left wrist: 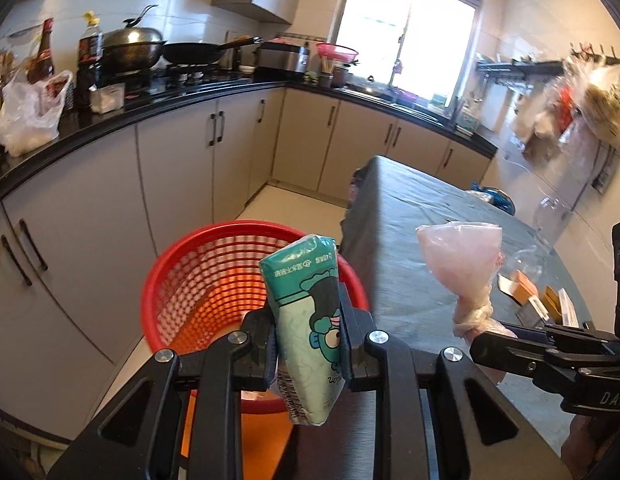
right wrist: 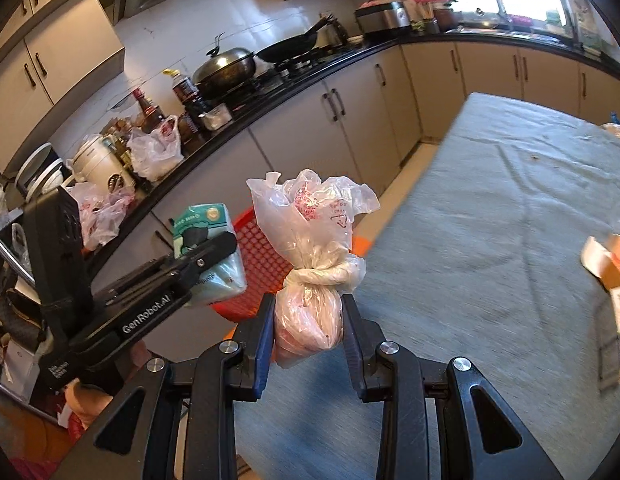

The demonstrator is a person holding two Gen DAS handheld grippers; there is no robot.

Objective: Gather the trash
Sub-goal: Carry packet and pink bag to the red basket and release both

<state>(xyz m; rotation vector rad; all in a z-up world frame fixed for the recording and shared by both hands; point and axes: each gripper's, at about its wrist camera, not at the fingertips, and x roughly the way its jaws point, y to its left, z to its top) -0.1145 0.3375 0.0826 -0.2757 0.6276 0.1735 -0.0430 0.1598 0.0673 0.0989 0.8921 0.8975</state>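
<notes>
My left gripper [left wrist: 306, 326] is shut on a green tissue pack [left wrist: 306, 320] with a cartoon print and holds it above the red mesh basket [left wrist: 214, 276] on the floor. My right gripper [right wrist: 308, 320] is shut on a knotted pink plastic bag [right wrist: 310, 264] and holds it over the table's left edge, beside the basket [right wrist: 256, 268]. The bag [left wrist: 466, 268] and right gripper also show in the left wrist view at the right. The tissue pack [right wrist: 206, 248] in the left gripper shows at the left of the right wrist view.
A table with a grey cloth [right wrist: 490, 220] carries orange cardboard boxes [right wrist: 614, 264] at its right. Kitchen cabinets [left wrist: 182, 168] and a black counter with pans, bottles and a white bag [left wrist: 28, 116] run along the left and back.
</notes>
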